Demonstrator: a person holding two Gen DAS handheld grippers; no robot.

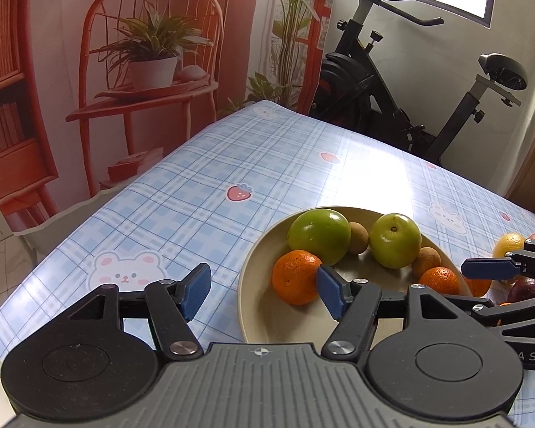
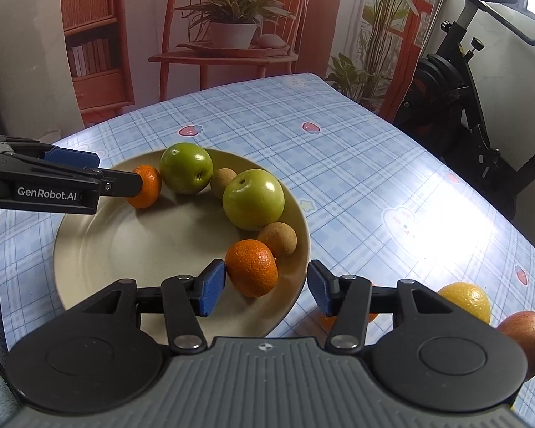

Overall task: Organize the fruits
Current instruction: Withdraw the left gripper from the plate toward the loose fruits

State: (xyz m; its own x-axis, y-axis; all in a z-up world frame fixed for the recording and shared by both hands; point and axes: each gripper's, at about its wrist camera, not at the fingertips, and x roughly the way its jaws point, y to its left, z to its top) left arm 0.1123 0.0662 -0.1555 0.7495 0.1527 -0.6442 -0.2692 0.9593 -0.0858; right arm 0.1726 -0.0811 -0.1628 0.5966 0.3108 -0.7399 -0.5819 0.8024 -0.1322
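A beige plate (image 1: pixel 267 324) (image 2: pixel 132 249) holds two green apples (image 1: pixel 319 236) (image 2: pixel 253 199), two small brown fruits and two mandarins. My left gripper (image 1: pixel 264 292) is open over the plate's left rim. Its right pad lies against one mandarin (image 1: pixel 294 278) and its left pad hangs over the tablecloth. My right gripper (image 2: pixel 265 290) is open around the other mandarin (image 2: pixel 252 267). That mandarin is near the left pad, with a clear gap to the right pad. The left gripper's fingers (image 2: pixel 71 158) reach in from the left in the right wrist view.
A yellow citrus (image 2: pixel 467 301), a reddish-brown fruit (image 2: pixel 526 335) and a part-hidden orange (image 2: pixel 324 319) lie on the checked tablecloth (image 2: pixel 339 164) right of the plate. An exercise bike (image 1: pixel 392 82) stands beyond the table's far edge, next to a printed backdrop.
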